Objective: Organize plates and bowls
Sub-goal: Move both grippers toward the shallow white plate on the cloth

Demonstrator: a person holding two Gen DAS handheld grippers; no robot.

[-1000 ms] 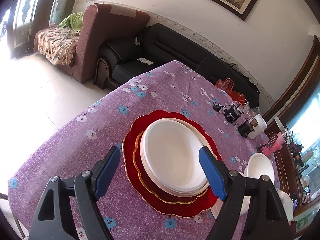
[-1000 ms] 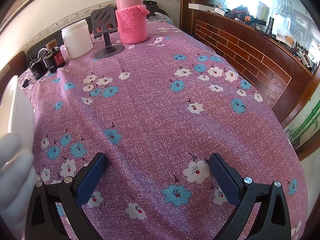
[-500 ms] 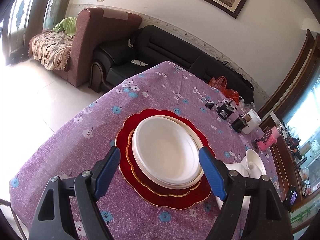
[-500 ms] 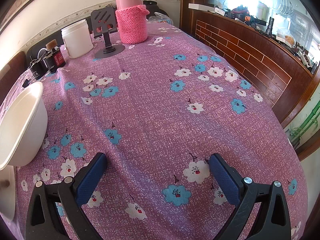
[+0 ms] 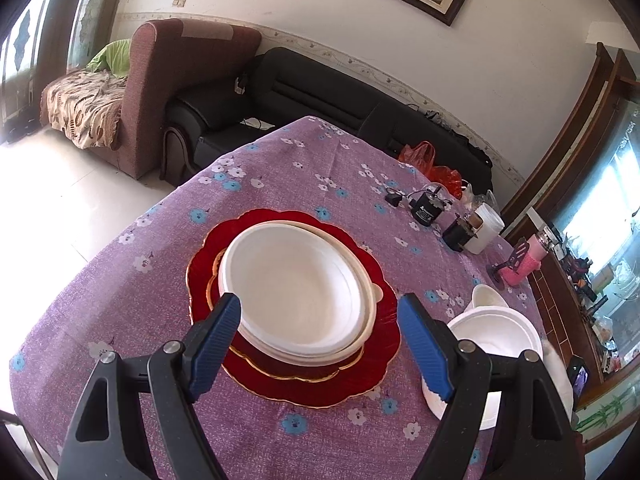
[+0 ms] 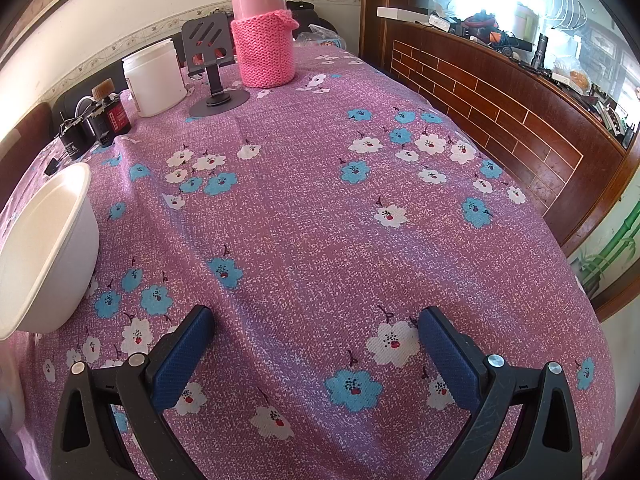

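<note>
White plates (image 5: 296,292): a stack, nested, resting on a red scalloped charger (image 5: 384,352) with a gilt edge; sits just ahead of the left gripper (image 5: 320,338), framed between its two blue pads, not touched by either.

White bowls (image 5: 496,332): a wide one beyond the left gripper's right finger, partly hidden by it, with a smaller one (image 5: 486,298) just behind; both stand on the floral purple tablecloth (image 5: 120,280). In the right wrist view one white bowl (image 6: 44,252) stands to the left of the right gripper (image 6: 316,354), apart from it.

Left gripper: jaws spread wide, nothing between the pads.

Right gripper: jaws spread wide over bare cloth, holding nothing.

Far end of table, ahead of the right gripper: pink flask (image 6: 262,28) in a knitted sleeve, grey phone stand (image 6: 212,64), white tub (image 6: 154,76), small dark bottles (image 6: 108,116).

Beyond the table, ahead of the left gripper: black sofa (image 5: 304,92), brown armchair (image 5: 176,76).
</note>
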